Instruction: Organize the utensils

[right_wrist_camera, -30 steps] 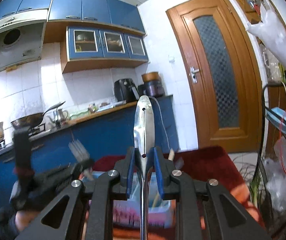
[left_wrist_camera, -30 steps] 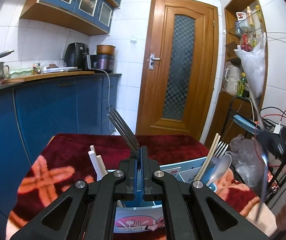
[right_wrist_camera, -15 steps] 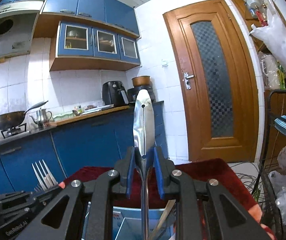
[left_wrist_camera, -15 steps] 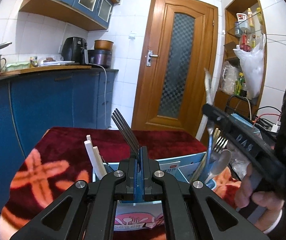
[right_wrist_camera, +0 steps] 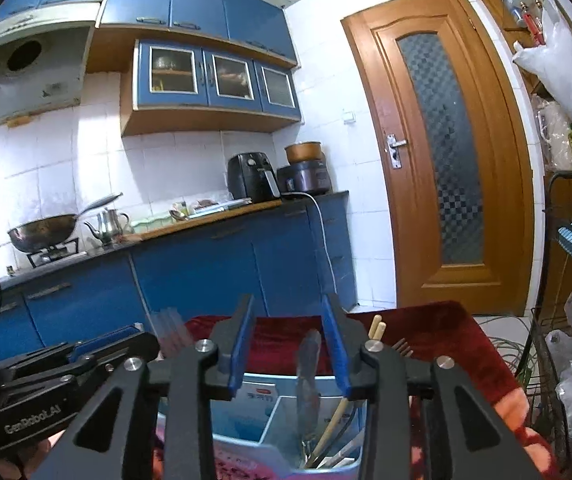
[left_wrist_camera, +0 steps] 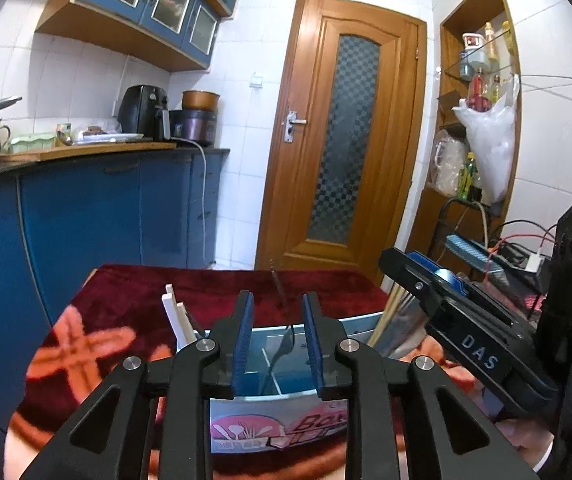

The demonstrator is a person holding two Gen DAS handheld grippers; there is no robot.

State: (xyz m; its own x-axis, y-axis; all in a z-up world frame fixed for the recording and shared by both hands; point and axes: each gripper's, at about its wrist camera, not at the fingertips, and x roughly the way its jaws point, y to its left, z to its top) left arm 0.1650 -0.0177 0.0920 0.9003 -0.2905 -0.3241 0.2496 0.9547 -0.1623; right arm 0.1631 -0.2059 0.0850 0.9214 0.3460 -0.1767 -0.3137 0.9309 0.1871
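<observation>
Both tongs just opened, fork (left_wrist_camera: 282, 344) and knife (right_wrist_camera: 307, 376) dropped into box (left_wrist_camera: 278, 420) | I'd regrip steel handles: slick, stiff, light.

Utensil box (left_wrist_camera: 282, 428) on tabletop (left_wrist_camera: 134, 304), 6 o'clock. Fork (left_wrist_camera: 282, 344) in middle compartment; chopsticks (right_wrist_camera: 335, 412) in right compartment, 3 o'clock of knife (right_wrist_camera: 307, 376). Door (left_wrist_camera: 337, 136) behind, 12 o'clock.

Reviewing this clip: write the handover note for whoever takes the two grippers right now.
Left gripper: jaws just opened, fork loose between them, dropping into the blue utensil box.
Right gripper: jaws just opened, metal utensil released, standing in the box's right compartment beside the chopsticks.
Done: both pieces delivered.
Left: draw both grippers back; no other loose utensils visible on the red cloth.
</observation>
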